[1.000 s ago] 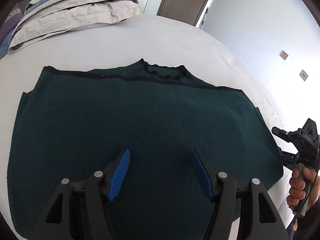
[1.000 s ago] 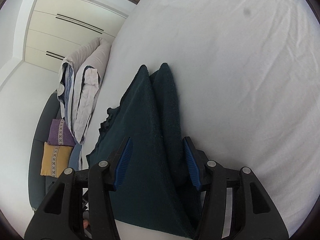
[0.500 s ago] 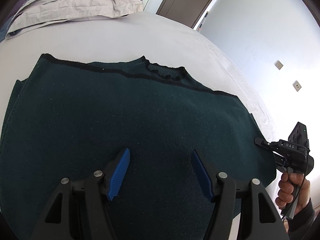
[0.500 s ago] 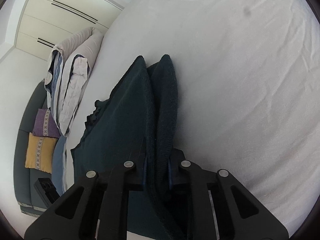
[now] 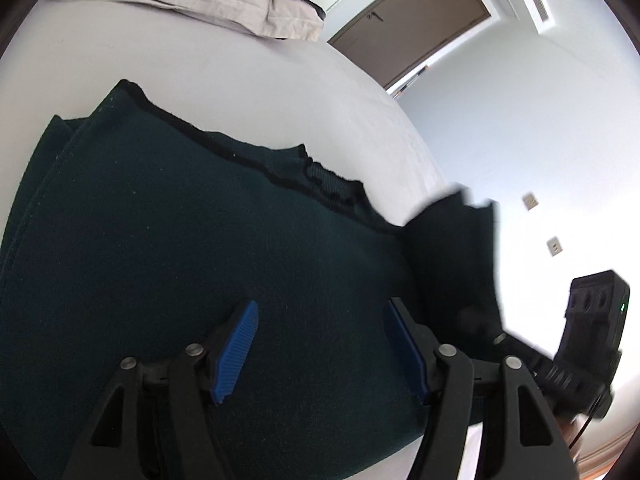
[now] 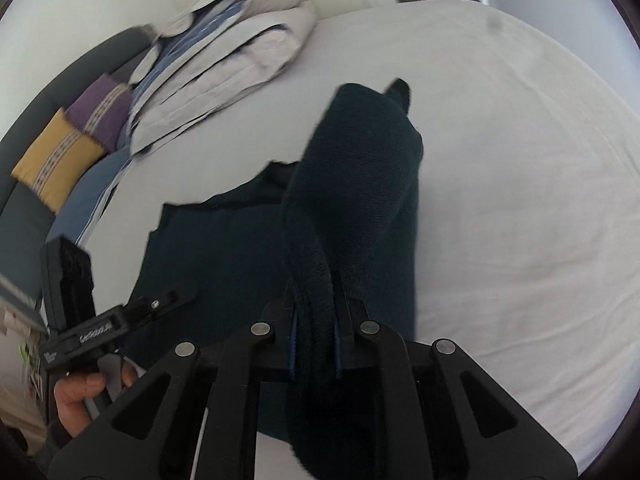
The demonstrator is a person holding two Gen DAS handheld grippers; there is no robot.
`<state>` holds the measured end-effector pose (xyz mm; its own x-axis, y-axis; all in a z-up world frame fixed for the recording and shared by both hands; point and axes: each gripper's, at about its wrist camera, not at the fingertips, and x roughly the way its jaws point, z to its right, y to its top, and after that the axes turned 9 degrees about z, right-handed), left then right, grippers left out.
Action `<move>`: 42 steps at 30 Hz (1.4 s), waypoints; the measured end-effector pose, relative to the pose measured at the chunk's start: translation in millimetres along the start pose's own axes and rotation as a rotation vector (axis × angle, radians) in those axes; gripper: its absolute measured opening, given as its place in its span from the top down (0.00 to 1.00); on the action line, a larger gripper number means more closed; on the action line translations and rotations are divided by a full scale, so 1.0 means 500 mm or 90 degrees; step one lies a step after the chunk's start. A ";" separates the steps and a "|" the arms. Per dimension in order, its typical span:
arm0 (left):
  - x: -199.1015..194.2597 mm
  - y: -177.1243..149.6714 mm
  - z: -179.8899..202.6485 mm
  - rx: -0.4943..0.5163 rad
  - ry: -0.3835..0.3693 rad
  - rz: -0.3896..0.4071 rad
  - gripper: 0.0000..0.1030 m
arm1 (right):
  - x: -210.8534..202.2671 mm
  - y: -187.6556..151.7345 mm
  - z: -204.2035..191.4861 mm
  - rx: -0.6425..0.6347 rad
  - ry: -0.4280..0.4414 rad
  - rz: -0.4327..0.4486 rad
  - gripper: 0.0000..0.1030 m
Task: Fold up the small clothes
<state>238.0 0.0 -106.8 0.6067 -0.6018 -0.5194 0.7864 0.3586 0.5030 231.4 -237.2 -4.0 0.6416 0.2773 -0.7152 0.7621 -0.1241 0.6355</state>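
Dark-green garment: a knitted sweater [image 5: 200, 248] lies flat on the white bed [image 6: 520, 184], its black-trimmed neckline [image 5: 328, 184] toward the pillows.
Lifted part: the right side edge [image 6: 360, 168] of the sweater is raised off the bed and stands up as a thick fold; in the left wrist view it appears as a dark, blurred flap [image 5: 452, 248].
Right claw: the right claw [image 6: 314, 340] is shut tight on this raised edge, with fabric filling the space between its blue pads.
Left claw: the left claw [image 5: 320, 352] is spread wide above the lower middle of the sweater and holds nothing; whether it touches the cloth I cannot tell.
Progress: I judge the folding is at its first step. One side is picked up but not yet laid over the body; the far side and the fold from bottom to top are not done.
Surroundings: striped pillows [image 6: 224, 56] at the head of the bed, two cushions [image 6: 76, 140] beside them, a brown door [image 5: 408, 28] behind.
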 end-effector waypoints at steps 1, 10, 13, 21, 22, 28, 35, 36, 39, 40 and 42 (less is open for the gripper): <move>0.003 0.004 -0.009 -0.015 -0.009 -0.007 0.33 | 0.024 -0.005 -0.024 -0.025 0.000 -0.016 0.89; 0.054 0.032 -0.004 -0.092 -0.076 -0.058 0.25 | 0.076 -0.059 -0.032 -0.049 -0.001 -0.033 0.88; 0.098 0.039 0.029 -0.071 -0.069 -0.103 0.22 | 0.074 -0.075 -0.020 -0.043 0.021 -0.040 0.83; 0.157 0.014 0.101 0.012 -0.021 -0.169 0.55 | 0.002 -0.153 -0.015 -0.054 0.058 -0.031 0.50; 0.165 0.007 0.100 0.013 -0.012 -0.180 0.66 | -0.016 -0.166 -0.008 -0.050 0.059 -0.025 0.50; 0.157 -0.011 0.097 0.012 -0.006 -0.179 0.84 | -0.095 -0.210 0.046 0.012 0.083 0.001 0.50; 0.134 0.006 0.109 0.021 -0.022 -0.183 0.86 | -0.135 -0.217 0.103 0.077 0.086 0.047 0.50; 0.127 0.014 0.103 0.012 -0.028 -0.183 0.86 | -0.137 -0.214 0.114 0.087 0.081 0.051 0.49; 0.097 0.043 0.084 -0.018 -0.049 -0.177 0.87 | -0.135 -0.218 0.133 0.104 0.082 0.053 0.49; 0.085 0.054 0.081 -0.024 -0.053 -0.174 0.87 | -0.137 -0.217 0.135 0.106 0.084 0.054 0.49; 0.062 0.076 0.080 -0.020 -0.056 -0.169 0.87 | -0.139 -0.217 0.129 0.103 0.090 0.058 0.49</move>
<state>282.0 -33.7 -76.4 0.3678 -0.7369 -0.5671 0.9204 0.2015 0.3351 109.8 -304.7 -41.8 0.6987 0.3875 -0.6015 0.7127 -0.3030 0.6326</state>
